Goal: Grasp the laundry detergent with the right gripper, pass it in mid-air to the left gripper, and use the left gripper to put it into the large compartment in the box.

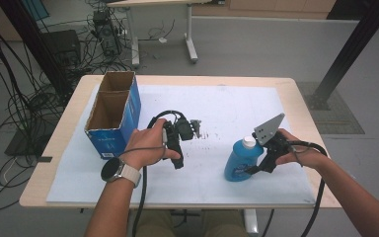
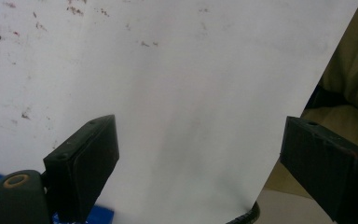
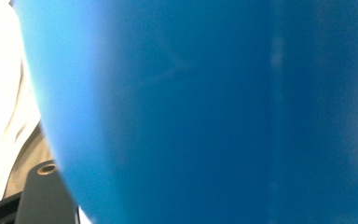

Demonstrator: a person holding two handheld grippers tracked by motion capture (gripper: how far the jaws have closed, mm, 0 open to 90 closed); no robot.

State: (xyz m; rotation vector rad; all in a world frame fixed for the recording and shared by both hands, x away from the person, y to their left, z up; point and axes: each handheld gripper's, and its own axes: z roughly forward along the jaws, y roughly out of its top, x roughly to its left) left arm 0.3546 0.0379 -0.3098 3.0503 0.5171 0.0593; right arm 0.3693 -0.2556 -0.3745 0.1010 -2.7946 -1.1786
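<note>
While its label print stays unreadable, blue bottle (image 1: 238, 163) gripped by right gripper (image 1: 261, 167) fingers, left gripper (image 1: 177, 160) fingers wide.

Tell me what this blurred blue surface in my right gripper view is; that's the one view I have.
Observer: It's a blue bottle with a white cap, standing on the white sheet. The right gripper is against its side.
Operator: Where's the left gripper?
Observer: The left gripper is mid-table, apart from the bottle. Its jaws are open with nothing between them.
Operator: Is there anything the bottle could go into?
Observer: An open cardboard box with two compartments stands near the table's left edge, to the left of the left gripper.
</note>
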